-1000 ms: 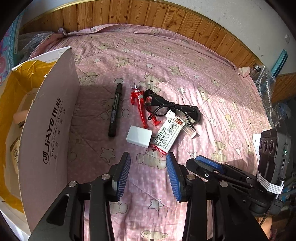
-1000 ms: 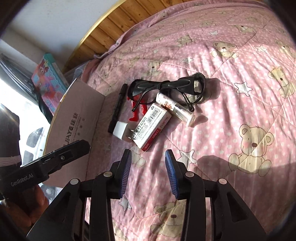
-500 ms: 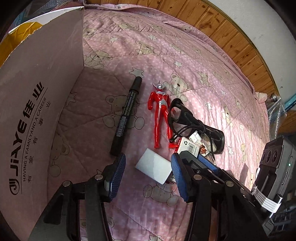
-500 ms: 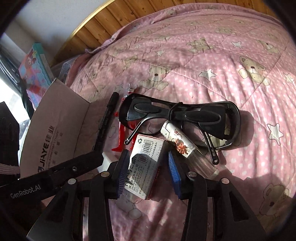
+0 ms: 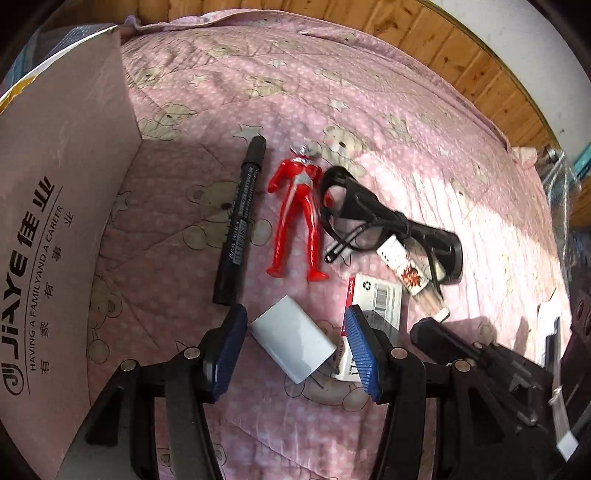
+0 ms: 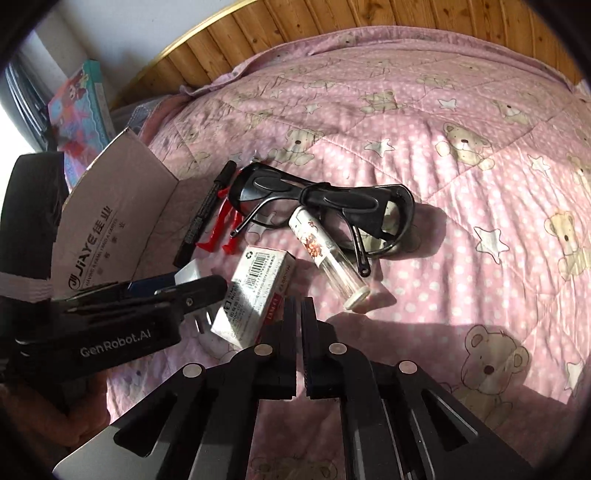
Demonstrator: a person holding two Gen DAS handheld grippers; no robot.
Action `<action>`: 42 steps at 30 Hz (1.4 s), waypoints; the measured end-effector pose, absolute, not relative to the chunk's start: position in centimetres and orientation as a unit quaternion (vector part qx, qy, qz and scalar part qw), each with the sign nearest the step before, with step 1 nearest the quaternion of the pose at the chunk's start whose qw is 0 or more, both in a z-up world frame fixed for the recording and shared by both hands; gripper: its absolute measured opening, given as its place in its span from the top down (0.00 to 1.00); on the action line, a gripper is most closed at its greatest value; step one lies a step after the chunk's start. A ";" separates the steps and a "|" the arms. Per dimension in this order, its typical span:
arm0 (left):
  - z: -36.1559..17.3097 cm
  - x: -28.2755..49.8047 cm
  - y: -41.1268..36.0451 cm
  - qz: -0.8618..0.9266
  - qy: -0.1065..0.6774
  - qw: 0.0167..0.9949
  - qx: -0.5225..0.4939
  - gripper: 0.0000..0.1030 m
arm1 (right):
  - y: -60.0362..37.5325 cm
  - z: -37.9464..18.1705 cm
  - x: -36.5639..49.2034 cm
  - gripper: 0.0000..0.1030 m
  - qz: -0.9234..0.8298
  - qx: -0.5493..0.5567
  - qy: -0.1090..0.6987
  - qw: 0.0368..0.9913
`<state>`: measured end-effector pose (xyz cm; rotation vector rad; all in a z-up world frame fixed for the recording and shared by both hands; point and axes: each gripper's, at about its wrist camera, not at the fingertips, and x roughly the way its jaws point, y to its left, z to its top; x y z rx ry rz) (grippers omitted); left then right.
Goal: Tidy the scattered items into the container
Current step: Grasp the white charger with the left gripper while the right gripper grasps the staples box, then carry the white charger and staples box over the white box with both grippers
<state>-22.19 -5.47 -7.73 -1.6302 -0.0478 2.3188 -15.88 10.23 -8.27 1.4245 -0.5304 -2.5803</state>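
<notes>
The scattered items lie on a pink bear-print quilt. In the left wrist view they are a black marker [image 5: 240, 221], a red toy figure [image 5: 299, 218], black glasses [image 5: 388, 225], a clear vial [image 5: 410, 273], a white and red carton [image 5: 380, 302] and a white charger plug [image 5: 295, 343]. My left gripper [image 5: 295, 350] is open, its blue pads on either side of the charger. In the right wrist view my right gripper [image 6: 298, 321] is shut with nothing between its fingers, just right of the carton [image 6: 255, 291] and below the vial [image 6: 325, 254]. The open cardboard box [image 5: 55, 240] stands at the left.
A wooden headboard [image 6: 332, 29] curves round the far edge of the bed. A colourful book [image 6: 81, 103] stands behind the cardboard box [image 6: 122, 214]. The right gripper's body [image 5: 480, 362] sits close beside my left gripper. A hand [image 6: 44, 398] holds the left gripper.
My left gripper has moved forward and down until the charger lies between its pads. My right gripper, open around the carton half a second ago, is now shut and off the carton.
</notes>
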 end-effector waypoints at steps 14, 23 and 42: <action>-8.9 -20.1 -11.3 0.834 -0.025 0.070 -0.547 0.50 | 4.3 -9.2 -18.6 0.59 -0.869 0.480 -0.100 0.060; -7.9 -18.0 -11.5 0.852 -0.013 0.089 -0.516 0.52 | 8.3 -7.8 -14.0 0.60 -0.867 0.465 -0.172 0.055; 2.2 -9.5 -13.1 0.886 -0.030 0.150 -0.438 0.52 | 2.0 -0.6 -5.7 0.60 -0.888 0.420 -0.140 0.125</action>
